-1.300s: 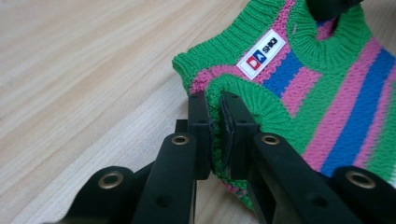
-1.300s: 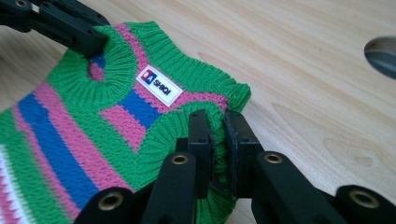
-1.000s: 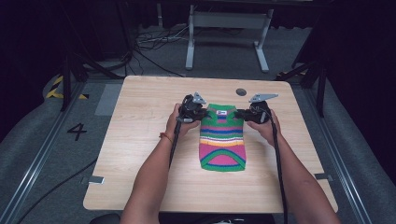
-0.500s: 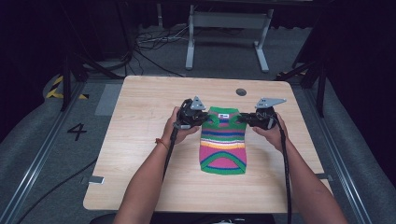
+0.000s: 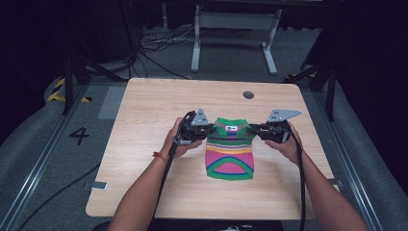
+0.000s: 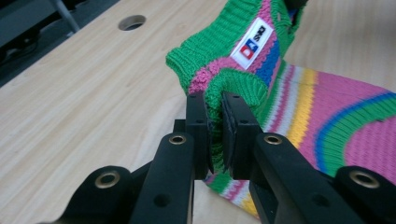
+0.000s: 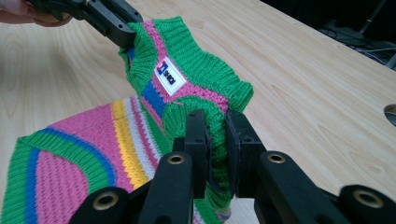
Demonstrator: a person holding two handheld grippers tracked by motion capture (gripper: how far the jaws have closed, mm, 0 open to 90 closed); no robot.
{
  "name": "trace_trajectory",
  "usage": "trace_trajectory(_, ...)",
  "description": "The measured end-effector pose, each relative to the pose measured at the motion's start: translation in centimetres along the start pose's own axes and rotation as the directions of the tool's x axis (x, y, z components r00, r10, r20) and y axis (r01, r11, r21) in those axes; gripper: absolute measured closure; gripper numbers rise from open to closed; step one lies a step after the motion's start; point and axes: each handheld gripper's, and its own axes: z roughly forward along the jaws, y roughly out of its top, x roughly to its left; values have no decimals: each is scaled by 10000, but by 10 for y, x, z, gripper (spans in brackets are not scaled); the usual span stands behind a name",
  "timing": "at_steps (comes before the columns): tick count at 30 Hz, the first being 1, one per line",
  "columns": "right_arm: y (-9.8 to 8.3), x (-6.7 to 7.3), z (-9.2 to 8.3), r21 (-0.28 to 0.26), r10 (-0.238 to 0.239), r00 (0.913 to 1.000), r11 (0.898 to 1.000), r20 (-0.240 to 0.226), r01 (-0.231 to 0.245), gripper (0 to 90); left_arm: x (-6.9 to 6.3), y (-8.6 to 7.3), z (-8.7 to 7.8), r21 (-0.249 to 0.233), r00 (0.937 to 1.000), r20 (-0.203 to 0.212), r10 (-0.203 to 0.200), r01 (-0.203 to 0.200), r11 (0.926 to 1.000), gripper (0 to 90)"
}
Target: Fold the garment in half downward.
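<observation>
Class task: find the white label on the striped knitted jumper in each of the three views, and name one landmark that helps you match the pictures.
High view: the white label sits at the jumper's collar, middle of the picture.
Left gripper view: upper middle, above the left tongs.
Right gripper view: left of centre, above the right tongs.
Shared landmark: the round hole in the table, top left in the left gripper view, right edge in the right gripper view.

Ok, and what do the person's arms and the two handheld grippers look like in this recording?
Both forearms are bare, with a reddish band on the left wrist. The left gripper and right gripper are black, each topped by a grey three-cornered plate and trailing a black cable. Up close, the jaws are matte black bars with brass-ringed holes and ribbed pads.
</observation>
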Motion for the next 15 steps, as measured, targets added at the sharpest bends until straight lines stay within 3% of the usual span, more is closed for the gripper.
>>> trace_trajectory(11,-14,20,-7,407,-247,9976,9988,-652,274,795,-22,-7,-5,373,9973,145,719,-724,9967,811)
trace_trajectory(15,-20,28,-8,636,-387,9953,9970,-893,444,790,-33,-13,-3,678,9936,305,1088,-1107,9915,803)
